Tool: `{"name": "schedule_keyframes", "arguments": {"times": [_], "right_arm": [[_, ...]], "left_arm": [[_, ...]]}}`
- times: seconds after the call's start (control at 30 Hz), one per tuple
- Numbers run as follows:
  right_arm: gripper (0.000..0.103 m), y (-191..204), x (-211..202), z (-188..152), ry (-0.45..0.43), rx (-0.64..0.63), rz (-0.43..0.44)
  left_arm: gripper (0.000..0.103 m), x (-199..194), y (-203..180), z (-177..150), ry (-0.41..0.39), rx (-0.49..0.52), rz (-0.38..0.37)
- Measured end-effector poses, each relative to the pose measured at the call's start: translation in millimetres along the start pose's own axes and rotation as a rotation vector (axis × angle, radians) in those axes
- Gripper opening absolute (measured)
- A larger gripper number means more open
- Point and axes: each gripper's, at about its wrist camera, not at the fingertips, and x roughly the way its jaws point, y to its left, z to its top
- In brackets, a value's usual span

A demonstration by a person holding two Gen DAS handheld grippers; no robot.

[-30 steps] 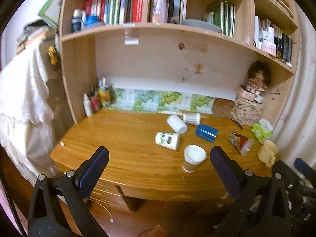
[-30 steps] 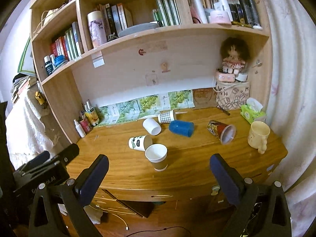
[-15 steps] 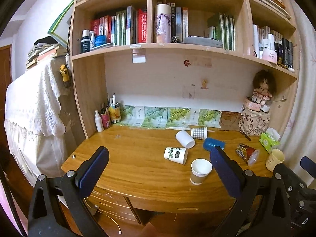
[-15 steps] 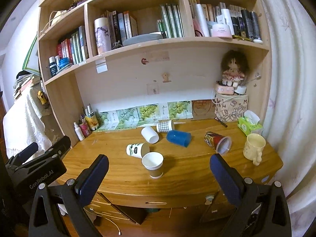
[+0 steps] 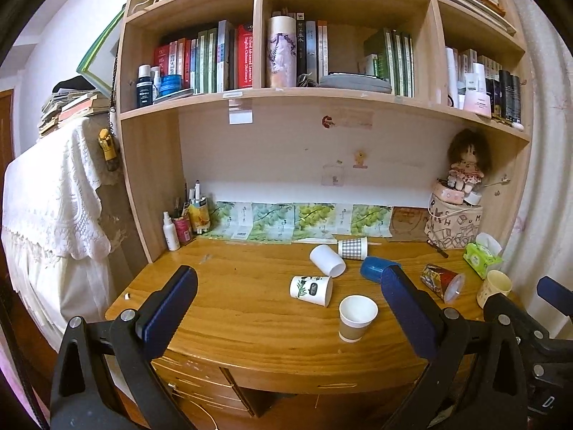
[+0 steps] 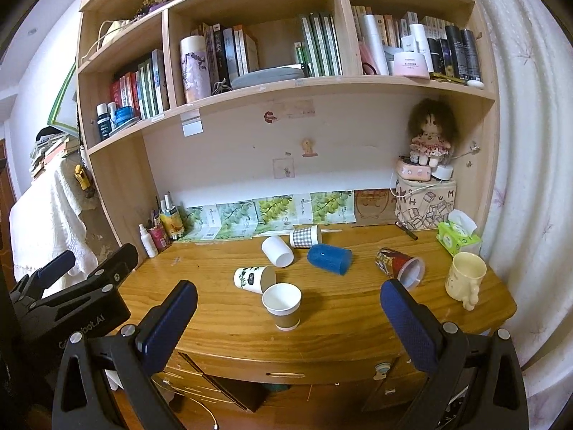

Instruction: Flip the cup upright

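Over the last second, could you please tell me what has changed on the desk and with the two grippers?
Both grippers have tilted up and drawn back, so more of the shelves shows and the desk sits lower and farther off. Nothing was gripped or released: the left gripper and right gripper stay open and empty. The brown cup stays upright and the blue cup stays on its side.

Both wrist cameras hung back off the front edge of the desk, well apart from it, facing the bookshelf head-on. The left view sat off to the left side, the right view further right, catching the curtain. Both shared the whole desktop, the scattered cups and the doll, and each glimpsed the other hand-held gripper at its frame edge.
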Motion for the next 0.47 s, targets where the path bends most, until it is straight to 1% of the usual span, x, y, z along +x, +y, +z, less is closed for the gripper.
{"name": "schedule_keyframes", "arguments": {"times": [0.47], "right_arm": [[0.102,-1,12,4,0.011,0.001,-0.02]], "left_arm": [[0.103,13,-1,2,0.011,0.0,-0.019]]}}
